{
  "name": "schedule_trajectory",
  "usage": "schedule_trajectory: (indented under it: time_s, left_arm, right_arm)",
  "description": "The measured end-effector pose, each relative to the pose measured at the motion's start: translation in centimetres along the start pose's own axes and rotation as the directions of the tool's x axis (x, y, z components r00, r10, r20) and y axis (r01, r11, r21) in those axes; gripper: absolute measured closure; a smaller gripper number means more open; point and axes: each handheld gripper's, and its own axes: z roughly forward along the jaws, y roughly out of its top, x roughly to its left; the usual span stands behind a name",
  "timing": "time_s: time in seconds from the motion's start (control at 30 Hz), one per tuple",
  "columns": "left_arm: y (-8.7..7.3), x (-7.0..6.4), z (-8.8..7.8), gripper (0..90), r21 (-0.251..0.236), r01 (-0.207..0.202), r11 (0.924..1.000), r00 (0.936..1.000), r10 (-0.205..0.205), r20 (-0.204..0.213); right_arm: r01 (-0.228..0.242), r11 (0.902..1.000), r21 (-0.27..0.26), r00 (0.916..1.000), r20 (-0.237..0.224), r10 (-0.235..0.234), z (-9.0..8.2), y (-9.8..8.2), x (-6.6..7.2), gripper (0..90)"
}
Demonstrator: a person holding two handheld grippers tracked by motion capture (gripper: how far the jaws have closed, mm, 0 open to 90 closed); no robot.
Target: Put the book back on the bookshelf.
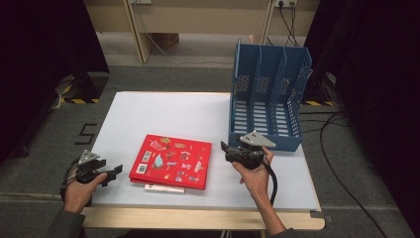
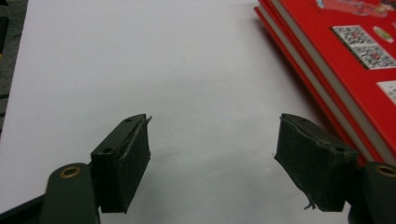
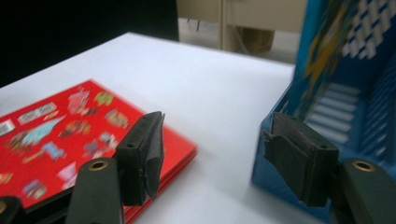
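- The red books (image 1: 171,161) lie stacked near the middle of the tabletop (image 1: 163,111); a one-sided pinch could slide the top one off.
- Left hand-held gripper (image 1: 111,173), left of them, gapes empty.
- Right hand-held gripper (image 1: 227,148), also wide and empty, could bump the blue rack (image 1: 267,99).

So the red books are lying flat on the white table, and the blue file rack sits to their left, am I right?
Not quite: the blue plastic file rack sits to the right of the red books, as the high view shows. The books do lie flat on the white table.
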Motion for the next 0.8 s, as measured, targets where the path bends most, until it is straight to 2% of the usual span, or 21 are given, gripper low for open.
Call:
schedule_trajectory:
  time_s: [0.13,0.2,0.33,0.4,0.5,0.7,0.77,0.8]
  left_arm:
    - [0.1,-0.8,0.0,26.8,-0.003,-0.010,0.9999,0.9996,0.010,0.028]
    - [0.1,-1.2,-0.1,27.8,-0.007,-0.015,0.9999,0.9989,0.016,0.044]
    - [0.3,-1.9,-0.4,30.4,-0.038,0.004,0.9993,0.9956,-0.001,0.094]
    - [0.4,-2.2,-0.5,34.3,-0.046,0.014,0.9988,0.9900,-0.007,0.141]
    - [0.5,-2.9,-0.6,39.4,-0.038,0.018,0.9991,0.9793,-0.010,0.202]
    - [0.5,-4.1,-0.4,45.9,-0.007,0.007,0.9999,0.9636,-0.005,0.267]
    - [0.4,-4.5,-0.3,48.2,0.015,0.006,0.9999,0.9521,-0.010,0.306]
    - [0.3,-4.9,-0.3,48.9,0.014,0.006,0.9999,0.9544,-0.010,0.298]
  right_arm:
    - [-0.013,0.9992,0.038,0.9994,-0.032,0.015,0.4,-1.5,0.7,35.7]
    - [-0.004,0.9985,0.055,0.9989,-0.046,0.007,0.5,-1.9,1.1,35.2]
    - [-0.003,0.9976,0.070,0.9980,-0.063,0.008,0.4,-2.2,1.8,34.4]
    - [-0.009,0.9973,0.073,0.9972,-0.073,0.015,0.3,-2.3,2.2,34.5]
    - [-0.075,0.9928,0.093,0.9895,-0.117,0.085,0.2,-2.6,2.8,34.4]
    - [-0.069,0.9887,0.133,0.9895,-0.117,0.085,0.7,-3.0,3.6,34.3]
    - [-0.048,0.9883,0.144,0.9924,-0.105,0.064,0.8,-3.0,3.7,34.1]
    - [-0.054,0.9879,0.145,0.9911,-0.113,0.071,0.9,-3.1,3.7,34.1]
